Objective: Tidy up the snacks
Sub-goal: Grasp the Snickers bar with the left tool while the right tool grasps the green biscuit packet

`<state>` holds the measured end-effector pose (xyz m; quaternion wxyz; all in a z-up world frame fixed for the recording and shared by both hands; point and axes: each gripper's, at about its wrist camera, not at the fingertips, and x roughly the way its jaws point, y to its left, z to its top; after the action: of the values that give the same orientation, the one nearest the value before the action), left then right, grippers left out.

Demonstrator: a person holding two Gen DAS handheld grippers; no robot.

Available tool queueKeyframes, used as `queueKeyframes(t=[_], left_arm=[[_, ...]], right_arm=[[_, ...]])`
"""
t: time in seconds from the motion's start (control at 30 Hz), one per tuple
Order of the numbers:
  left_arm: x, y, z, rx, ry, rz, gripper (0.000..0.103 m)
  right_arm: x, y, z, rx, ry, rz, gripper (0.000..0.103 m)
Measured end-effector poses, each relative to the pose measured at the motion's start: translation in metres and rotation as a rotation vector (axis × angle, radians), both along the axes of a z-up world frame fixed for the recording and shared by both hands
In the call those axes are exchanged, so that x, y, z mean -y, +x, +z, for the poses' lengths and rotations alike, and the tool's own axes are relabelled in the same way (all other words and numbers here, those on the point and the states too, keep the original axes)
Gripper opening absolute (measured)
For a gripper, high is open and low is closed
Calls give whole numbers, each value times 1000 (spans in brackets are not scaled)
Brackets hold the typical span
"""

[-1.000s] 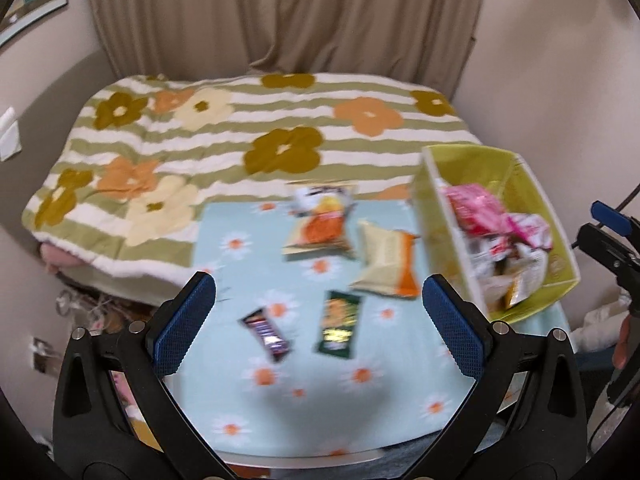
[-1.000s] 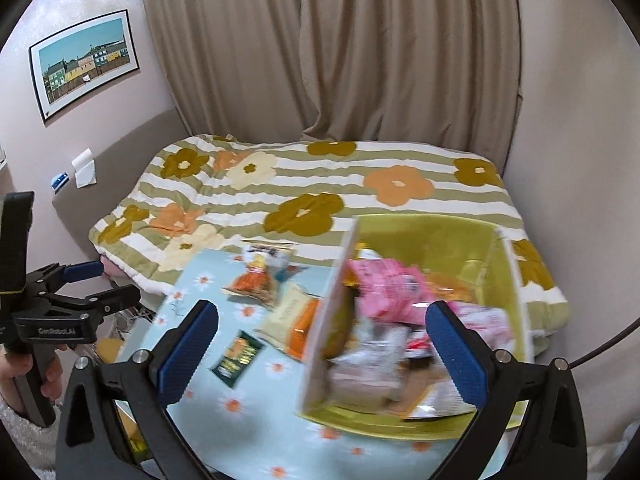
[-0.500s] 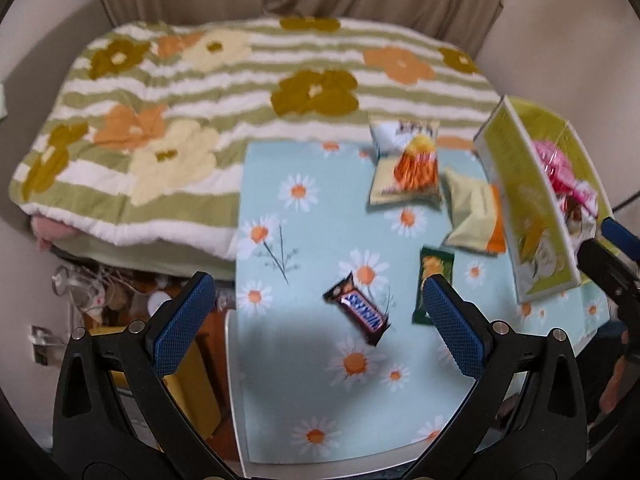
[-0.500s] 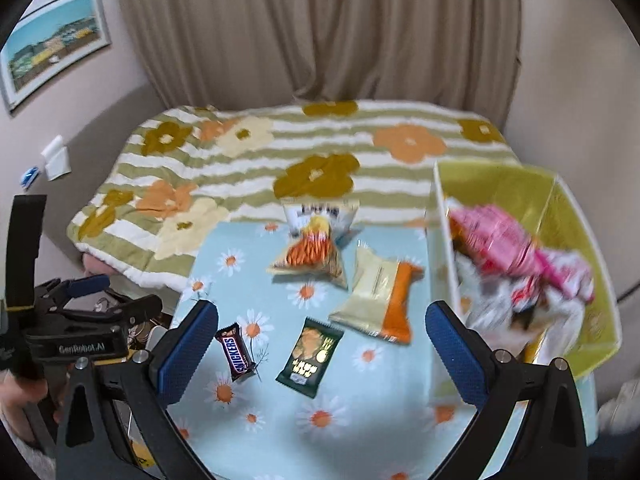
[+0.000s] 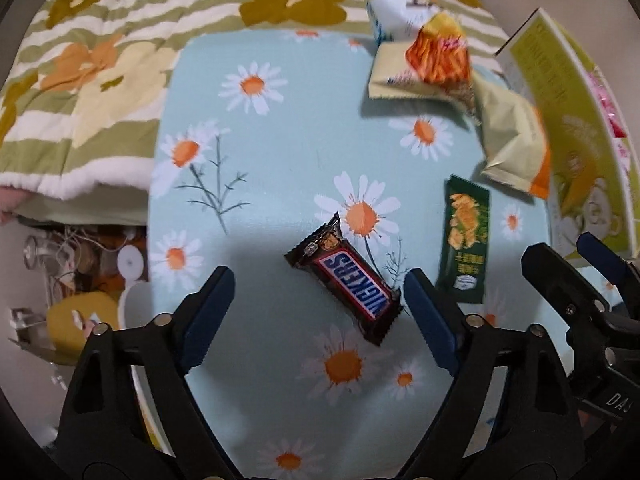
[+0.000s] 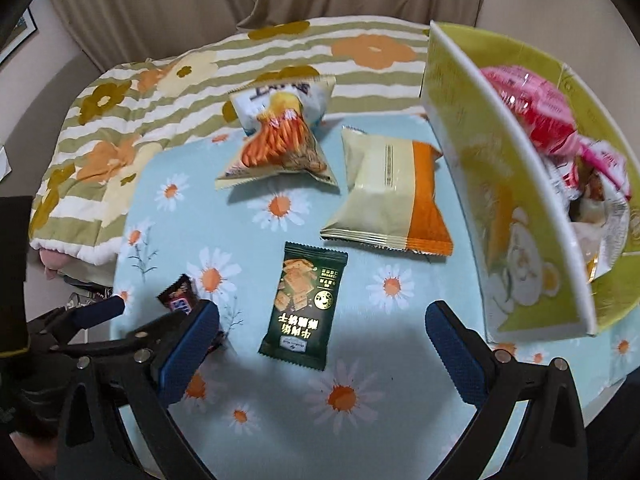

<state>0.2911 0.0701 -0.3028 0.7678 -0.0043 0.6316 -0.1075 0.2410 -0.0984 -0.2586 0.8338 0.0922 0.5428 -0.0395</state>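
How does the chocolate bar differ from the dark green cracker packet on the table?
The chocolate bar is brown with a blue and red label; the cracker packet is dark green with gold print. The bar is narrow and lies diagonally; the packet is wider and flatter. Both lie sealed on the daisy tablecloth, outside the yellow box.
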Motion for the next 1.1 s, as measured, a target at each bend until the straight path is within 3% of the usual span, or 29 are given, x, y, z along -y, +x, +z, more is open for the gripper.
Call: queueKeyframes(t=[0.2, 0.33, 0.43, 0.7, 0.97, 1.1], left_arm=[[7, 4, -20, -20, 60, 15, 83], [8, 3, -21, -18, 65, 27, 81], [12, 1, -18, -17, 62, 20, 72], [8, -4, -13, -20, 107, 11, 68], [26, -5, -16, -16, 122, -44, 35], [24, -5, -15, -20, 118, -52, 30]], right_arm=[[6, 7, -22, -28, 52, -1, 99], [10, 11, -29, -28, 76, 7, 99], [13, 13, -32, -33, 79, 13, 99], [15, 15, -47, -70, 89, 30, 99], [17, 16, -51, -81, 56, 37, 99], [6, 20, -55, -97, 10, 62, 99]])
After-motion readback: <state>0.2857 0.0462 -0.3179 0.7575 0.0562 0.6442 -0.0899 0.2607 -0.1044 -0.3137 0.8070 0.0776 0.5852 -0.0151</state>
